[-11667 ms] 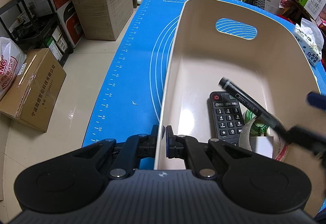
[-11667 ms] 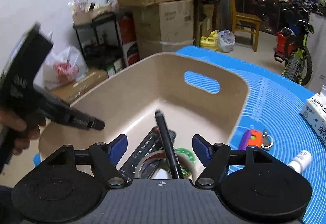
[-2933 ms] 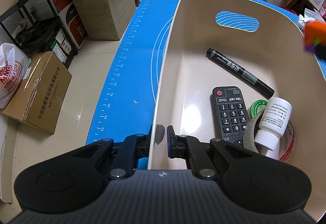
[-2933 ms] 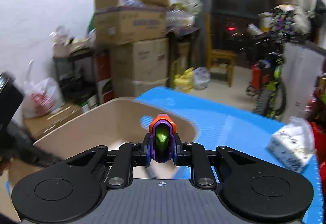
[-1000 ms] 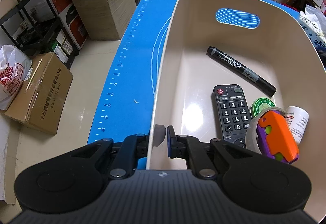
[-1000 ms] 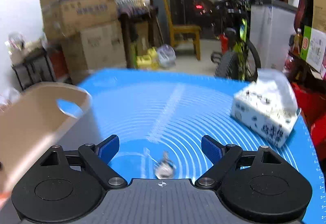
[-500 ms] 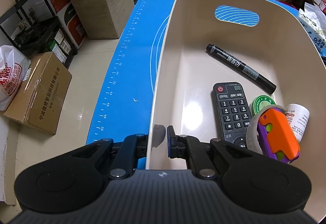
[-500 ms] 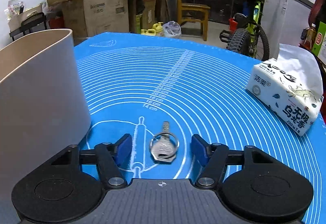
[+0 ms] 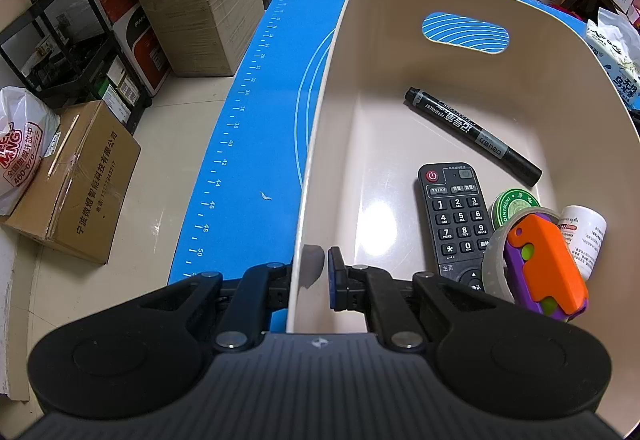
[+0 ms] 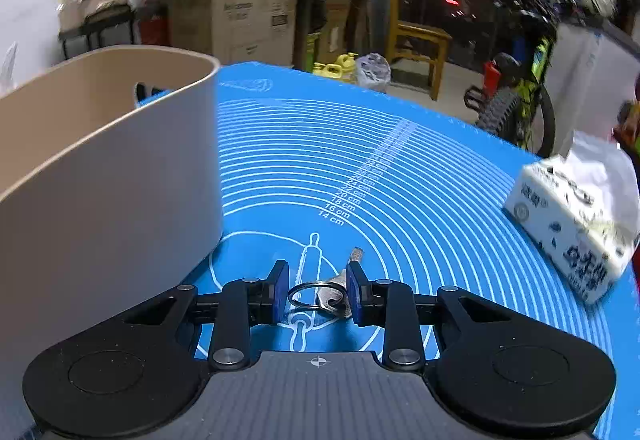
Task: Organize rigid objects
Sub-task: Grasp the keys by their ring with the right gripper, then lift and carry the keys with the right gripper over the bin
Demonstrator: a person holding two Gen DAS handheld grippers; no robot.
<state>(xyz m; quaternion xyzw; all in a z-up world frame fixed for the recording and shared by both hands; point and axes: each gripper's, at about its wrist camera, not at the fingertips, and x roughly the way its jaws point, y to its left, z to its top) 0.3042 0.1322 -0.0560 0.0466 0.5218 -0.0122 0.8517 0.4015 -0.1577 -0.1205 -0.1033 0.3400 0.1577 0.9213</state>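
Note:
My left gripper (image 9: pixel 310 272) is shut on the near wall of the beige bin (image 9: pixel 320 127). Inside the bin lie a black marker (image 9: pixel 472 135), a black remote (image 9: pixel 456 215), a green tin (image 9: pixel 514 205), a tape roll (image 9: pixel 494 260), a white bottle (image 9: pixel 584 236) and an orange-purple toy (image 9: pixel 548 268). My right gripper (image 10: pixel 318 292) sits low over the blue mat (image 10: pixel 400 199) with its jaws partly closed around a key on a ring (image 10: pixel 320 292). The key tilts against the right pad. The bin's outer wall (image 10: pixel 112 199) stands just to the left.
A tissue pack (image 10: pixel 576 224) lies on the mat at the right. Cardboard boxes (image 9: pixel 72 179), a black shelf rack (image 9: pixel 68 51) and a bicycle (image 10: pixel 516 107) stand on the floor around the table. The mat's left edge (image 9: pixel 224 159) runs beside the bin.
My right gripper has narrowed its jaws around the key and ring, and the key has turned and tipped against the right pad. The left gripper and bin have stayed put.

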